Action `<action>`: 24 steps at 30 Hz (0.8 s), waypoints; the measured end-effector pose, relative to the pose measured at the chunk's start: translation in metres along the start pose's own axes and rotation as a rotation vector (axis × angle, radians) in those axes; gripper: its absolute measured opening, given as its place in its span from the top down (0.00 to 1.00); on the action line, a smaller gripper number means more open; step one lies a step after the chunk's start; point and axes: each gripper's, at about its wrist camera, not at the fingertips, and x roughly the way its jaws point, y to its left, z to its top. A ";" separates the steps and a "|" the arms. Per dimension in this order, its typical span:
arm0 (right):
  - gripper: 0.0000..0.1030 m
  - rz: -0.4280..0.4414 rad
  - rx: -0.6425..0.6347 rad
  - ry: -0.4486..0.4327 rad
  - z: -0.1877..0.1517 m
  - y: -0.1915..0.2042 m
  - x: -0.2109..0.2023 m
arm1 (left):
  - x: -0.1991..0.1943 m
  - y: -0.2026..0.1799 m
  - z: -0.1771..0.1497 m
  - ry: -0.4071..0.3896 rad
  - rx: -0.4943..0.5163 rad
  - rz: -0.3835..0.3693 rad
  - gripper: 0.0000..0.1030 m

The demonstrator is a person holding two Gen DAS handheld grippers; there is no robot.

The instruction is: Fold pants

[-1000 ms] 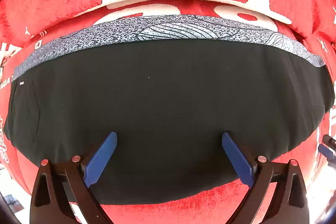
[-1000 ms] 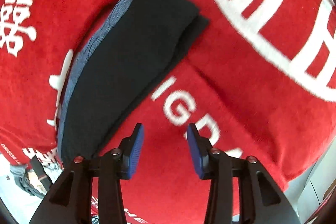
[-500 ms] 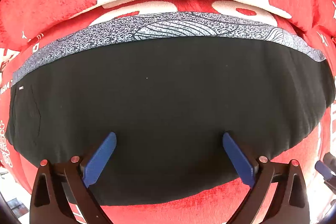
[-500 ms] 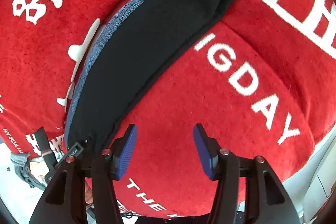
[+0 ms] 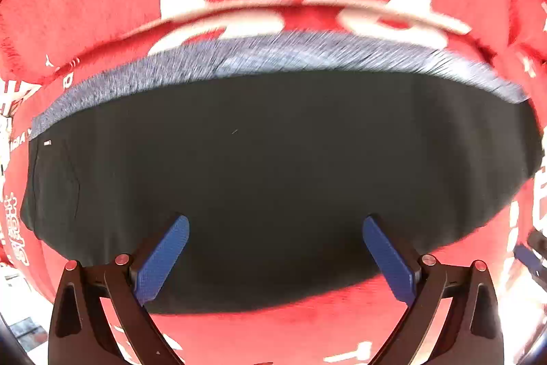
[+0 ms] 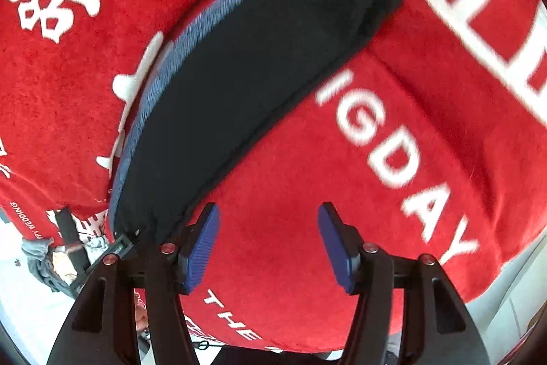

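While the pants (image 5: 273,180) lay crosswise just ahead of the gaping, empty left hand-held gripper (image 5: 273,248), they ran lengthwise ahead-left of the right hand-held gripper (image 6: 268,242), also released.

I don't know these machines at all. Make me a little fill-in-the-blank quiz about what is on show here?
1. The folded pants are mostly ____ in colour.
2. They lie on a ____ cloth with white lettering.
3. The left gripper has its jaws ____, holding nothing.
4. The right gripper hangs over the cloth, ____ the pants.

Missing words: black; red; open; beside
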 end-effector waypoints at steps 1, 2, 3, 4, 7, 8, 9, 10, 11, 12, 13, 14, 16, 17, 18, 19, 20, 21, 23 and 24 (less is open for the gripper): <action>0.38 0.005 -0.010 -0.013 0.010 -0.001 -0.006 | -0.005 -0.006 0.002 -0.015 0.004 -0.005 0.01; 0.38 0.006 -0.018 -0.026 0.020 -0.003 -0.011 | -0.011 -0.015 0.005 -0.032 0.008 -0.007 0.01; 0.38 0.004 -0.023 -0.042 0.031 -0.004 -0.016 | -0.013 -0.022 0.008 -0.038 0.010 -0.008 0.01; 0.38 -0.003 -0.025 -0.065 0.047 -0.008 -0.022 | -0.014 -0.034 0.013 -0.038 0.009 -0.017 0.01; 0.38 -0.029 -0.030 -0.116 0.081 -0.017 -0.034 | -0.009 -0.063 0.029 -0.028 0.001 -0.053 0.01; 0.38 -0.042 -0.035 -0.132 0.091 -0.019 -0.037 | -0.006 -0.074 0.033 -0.028 0.004 -0.056 0.01; 0.38 -0.062 -0.034 -0.149 0.102 -0.024 -0.040 | -0.002 -0.088 0.038 -0.027 0.011 -0.055 0.01; 0.38 -0.071 -0.022 -0.154 0.110 -0.028 -0.041 | 0.001 -0.097 0.041 -0.027 0.016 -0.053 0.01; 0.38 -0.063 0.001 -0.151 0.115 -0.035 -0.040 | 0.004 -0.108 0.044 -0.027 0.021 -0.054 0.01; 0.38 -0.039 0.034 -0.141 0.119 -0.043 -0.037 | 0.009 -0.119 0.046 -0.022 0.025 -0.055 0.01; 0.39 -0.018 0.072 -0.130 0.123 -0.053 -0.033 | 0.013 -0.125 0.047 -0.015 0.027 -0.053 0.01; 0.42 -0.010 0.088 -0.125 0.124 -0.058 -0.031 | 0.018 -0.132 0.047 -0.004 0.029 -0.051 0.01; 0.63 0.015 0.123 -0.117 0.127 -0.071 -0.024 | 0.025 -0.147 0.044 0.022 0.032 -0.043 0.01; 0.76 0.021 0.127 -0.119 0.128 -0.074 -0.023 | 0.026 -0.150 0.042 0.019 0.034 -0.029 0.01; 0.84 0.033 0.127 -0.119 0.129 -0.076 -0.025 | 0.026 -0.152 0.041 0.013 0.039 -0.020 0.01; 0.86 0.060 0.125 -0.126 0.128 -0.078 -0.029 | 0.026 -0.154 0.041 0.010 0.044 -0.016 0.01; 0.86 0.065 0.119 -0.129 0.128 -0.079 -0.032 | 0.025 -0.156 0.040 0.013 0.046 -0.016 0.01; 0.86 0.058 0.098 -0.128 0.126 -0.079 -0.035 | 0.026 -0.157 0.040 0.017 0.046 -0.017 0.01; 0.86 0.019 0.057 -0.106 0.124 -0.082 -0.031 | 0.027 -0.161 0.040 0.020 0.061 -0.010 0.01; 0.85 0.014 0.052 -0.098 0.124 -0.084 -0.027 | 0.026 -0.161 0.040 0.019 0.067 -0.005 0.01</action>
